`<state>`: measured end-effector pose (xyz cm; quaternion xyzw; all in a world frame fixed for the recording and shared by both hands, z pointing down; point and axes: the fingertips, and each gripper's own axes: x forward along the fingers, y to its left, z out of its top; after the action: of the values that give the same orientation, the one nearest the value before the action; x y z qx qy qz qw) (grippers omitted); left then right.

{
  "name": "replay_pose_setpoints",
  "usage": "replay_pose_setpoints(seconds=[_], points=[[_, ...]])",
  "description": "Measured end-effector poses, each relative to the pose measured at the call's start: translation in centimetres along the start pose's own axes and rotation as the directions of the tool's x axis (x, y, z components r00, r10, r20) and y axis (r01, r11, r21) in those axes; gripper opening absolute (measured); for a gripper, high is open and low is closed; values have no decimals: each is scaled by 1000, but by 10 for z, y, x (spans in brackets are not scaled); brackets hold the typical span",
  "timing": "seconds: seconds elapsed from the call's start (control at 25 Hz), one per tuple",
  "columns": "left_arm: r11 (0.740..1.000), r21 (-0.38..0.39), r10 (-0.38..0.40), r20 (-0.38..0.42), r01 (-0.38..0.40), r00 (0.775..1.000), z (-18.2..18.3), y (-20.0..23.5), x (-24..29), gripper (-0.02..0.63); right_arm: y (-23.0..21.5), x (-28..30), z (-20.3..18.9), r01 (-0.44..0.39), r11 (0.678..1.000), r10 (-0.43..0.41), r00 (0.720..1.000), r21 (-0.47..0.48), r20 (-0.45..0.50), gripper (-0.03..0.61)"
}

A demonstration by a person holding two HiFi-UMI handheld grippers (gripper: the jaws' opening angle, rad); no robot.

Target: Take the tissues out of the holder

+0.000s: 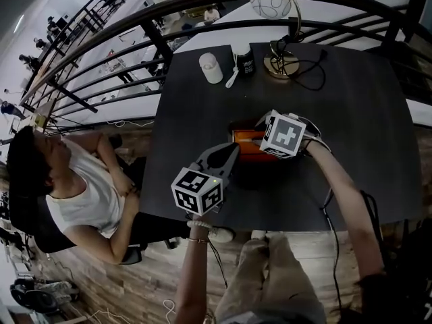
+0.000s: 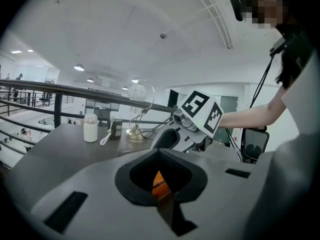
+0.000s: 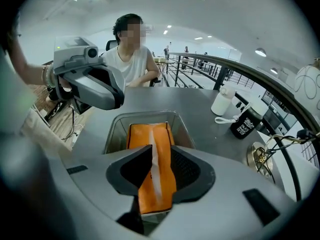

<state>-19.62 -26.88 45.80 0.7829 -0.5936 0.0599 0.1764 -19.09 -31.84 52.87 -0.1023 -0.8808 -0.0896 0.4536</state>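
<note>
Right tool [image 3: 161, 153] clamped on orange tissue pack [image 3: 149, 134] inside holder [image 3: 116, 129] on table [image 1: 351, 120], left tool [image 2: 167, 186] narrow, jaws nearly together

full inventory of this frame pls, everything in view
table: 1, dark grey, under everything
holder: 1, see-through, table middle
tissue pack: 1, orange, in holder
bottle: 1, white, far side of table
cup: 1, black, right of bottle
lamp: 1, glass globe, gold base, far edge
railing: 1, black, beyond table
seated person: 1, white top, left of table
left tongs: 1, grey, jaws nearly together, empty, beside holder
right tongs: 1, grey, closed on tissue pack
</note>
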Motion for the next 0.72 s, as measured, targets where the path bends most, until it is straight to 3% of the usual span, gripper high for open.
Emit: replay_pose_setpoints(seconds=[0.28, 0.48, 0.56, 0.72], points=[[1000, -20, 4, -18, -4, 1000, -6, 7, 2, 8, -5, 15, -4, -13, 1000, 12, 997, -12, -78, 100], [1000, -26, 8, -23, -9, 1000, -7, 7, 4, 8, -8, 19, -6, -59, 986, 80, 988, 159, -131, 78], [1000, -29, 5, -26, -6, 1000, -9, 5, 5, 8, -9, 19, -6, -64, 984, 86, 988, 164, -130, 33], [1000, -29, -3, -32, 2, 999, -13, 1, 5, 8, -9, 18, -6, -56, 986, 71, 993, 155, -93, 20]])
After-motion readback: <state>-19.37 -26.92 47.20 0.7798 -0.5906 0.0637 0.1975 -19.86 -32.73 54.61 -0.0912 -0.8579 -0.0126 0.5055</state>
